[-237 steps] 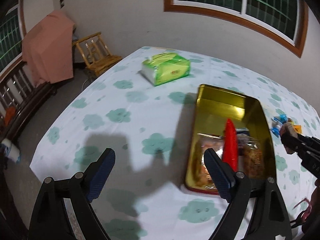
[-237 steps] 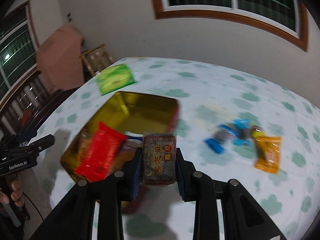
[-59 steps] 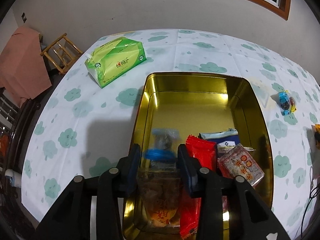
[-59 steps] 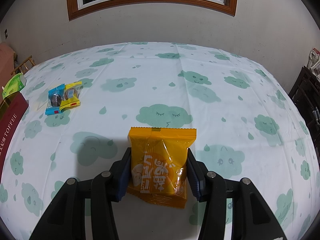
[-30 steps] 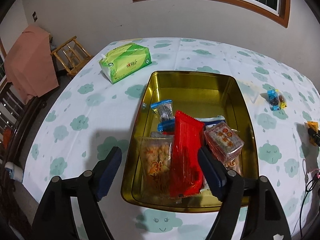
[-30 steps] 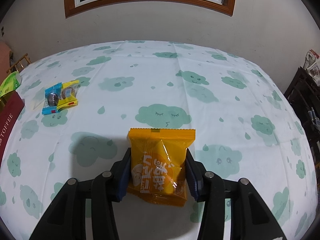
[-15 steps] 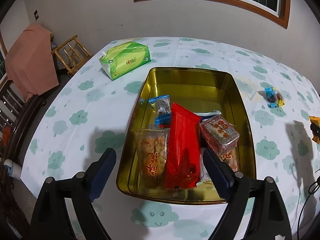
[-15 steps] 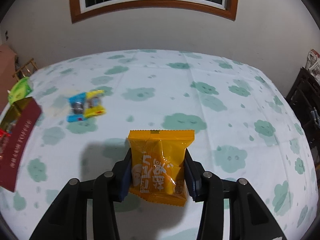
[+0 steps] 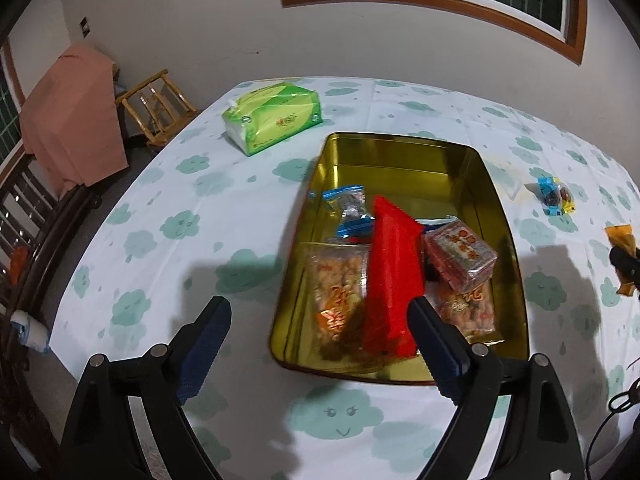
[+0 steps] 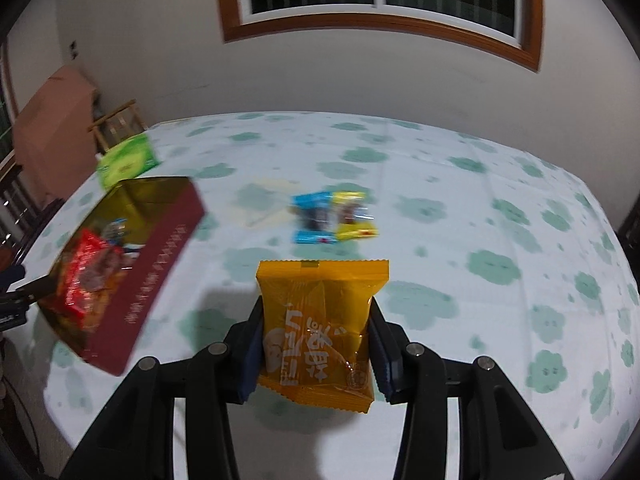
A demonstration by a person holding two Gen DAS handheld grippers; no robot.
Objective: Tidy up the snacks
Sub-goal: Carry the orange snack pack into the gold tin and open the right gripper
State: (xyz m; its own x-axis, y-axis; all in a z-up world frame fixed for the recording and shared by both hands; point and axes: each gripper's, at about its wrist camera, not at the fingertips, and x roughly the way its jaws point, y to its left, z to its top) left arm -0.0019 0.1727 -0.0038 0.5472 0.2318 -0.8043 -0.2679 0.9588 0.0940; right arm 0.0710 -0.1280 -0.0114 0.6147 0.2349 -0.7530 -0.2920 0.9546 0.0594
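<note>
**Orange packet clamped, tin part filled**

The right gripper (image 10: 316,344) is clamped on one orange snack packet (image 10: 320,328) above the table (image 10: 460,240). Two small candies (image 10: 334,218) lie beyond it. The left gripper (image 9: 320,344) gapes empty before the gold tin (image 9: 400,160), far left a green tissue pack (image 9: 276,118).

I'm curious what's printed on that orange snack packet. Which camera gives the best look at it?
The right wrist view: the orange snack packet fills the middle of the picture, clamped in the right gripper, its white lettering facing the camera. The left wrist view catches only a sliver of it at the far right edge, partly hidden by the gripper.
</note>
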